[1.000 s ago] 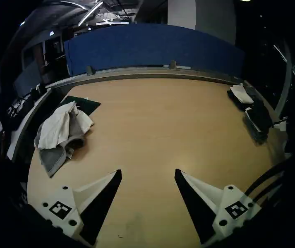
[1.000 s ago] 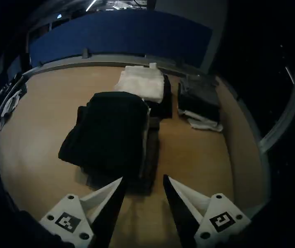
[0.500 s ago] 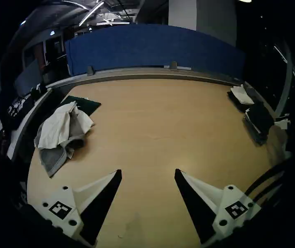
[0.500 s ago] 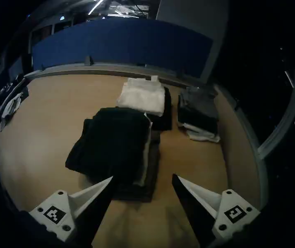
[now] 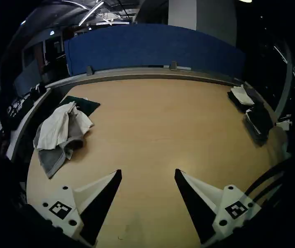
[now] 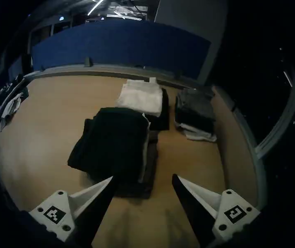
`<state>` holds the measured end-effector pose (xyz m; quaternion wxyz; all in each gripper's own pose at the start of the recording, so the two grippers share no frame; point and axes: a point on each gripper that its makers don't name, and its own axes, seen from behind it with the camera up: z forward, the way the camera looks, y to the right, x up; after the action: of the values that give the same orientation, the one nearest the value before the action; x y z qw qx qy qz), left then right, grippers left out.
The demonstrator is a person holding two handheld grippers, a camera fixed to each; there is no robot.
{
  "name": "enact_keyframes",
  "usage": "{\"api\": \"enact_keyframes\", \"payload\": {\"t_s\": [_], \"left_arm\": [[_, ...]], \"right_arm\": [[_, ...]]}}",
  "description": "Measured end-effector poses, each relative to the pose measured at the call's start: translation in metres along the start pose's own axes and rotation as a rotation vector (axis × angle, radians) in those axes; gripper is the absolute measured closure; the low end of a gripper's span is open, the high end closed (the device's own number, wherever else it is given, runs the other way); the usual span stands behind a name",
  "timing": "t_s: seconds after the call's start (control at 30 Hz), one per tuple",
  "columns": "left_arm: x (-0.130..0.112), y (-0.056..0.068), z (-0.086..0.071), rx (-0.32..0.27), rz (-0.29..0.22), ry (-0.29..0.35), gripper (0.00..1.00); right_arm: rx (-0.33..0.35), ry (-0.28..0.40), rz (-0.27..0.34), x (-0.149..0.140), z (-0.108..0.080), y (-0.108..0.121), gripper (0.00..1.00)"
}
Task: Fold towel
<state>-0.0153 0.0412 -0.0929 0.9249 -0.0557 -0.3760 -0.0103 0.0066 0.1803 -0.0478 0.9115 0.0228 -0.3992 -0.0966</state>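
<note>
- In the left gripper view, my left gripper [image 5: 147, 170] hangs over the near part of the light wooden desk [image 5: 159, 120], its two fingers spread wide with only bare wood between them.
- A crumpled heap of white and grey towels [image 5: 60, 134] lies at the desk's left edge, with a flat dark green cloth [image 5: 81, 104] just behind it.
- A blue partition [image 5: 155, 47] runs along the far edge, and small folded stacks [image 5: 255, 118] sit at the right edge.
- In the right gripper view, my right gripper [image 6: 143, 176] is also spread apart and holds nothing.
- A folded dark towel stack [image 6: 114, 142] lies just ahead of its fingers; I cannot tell whether the left fingertip touches it.
- Behind that, a folded white towel [image 6: 141, 97] rests on a dark one, and a grey folded stack [image 6: 195, 113] sits nearer the right edge.
</note>
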Motion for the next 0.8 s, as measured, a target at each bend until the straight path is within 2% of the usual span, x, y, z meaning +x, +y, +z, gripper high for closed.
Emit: {"api": "enact_keyframes", "payload": {"t_s": [0.3, 0.6, 0.8], "left_arm": [[0.001, -0.001, -0.001, 0.003, -0.003, 0.002, 0.05], [0.000, -0.010, -0.004, 0.020, -0.009, 0.001, 0.05], [-0.002, -0.015, -0.004, 0.029, -0.018, 0.000, 0.05]], "right_arm": [[0.023, 0.026, -0.012, 0.023, 0.009, -0.013, 0.00], [0.076, 0.068, -0.034, 0.063, 0.034, -0.050, 0.00], [0.085, 0.078, -0.042, 0.078, 0.048, -0.061, 0.00]]}}
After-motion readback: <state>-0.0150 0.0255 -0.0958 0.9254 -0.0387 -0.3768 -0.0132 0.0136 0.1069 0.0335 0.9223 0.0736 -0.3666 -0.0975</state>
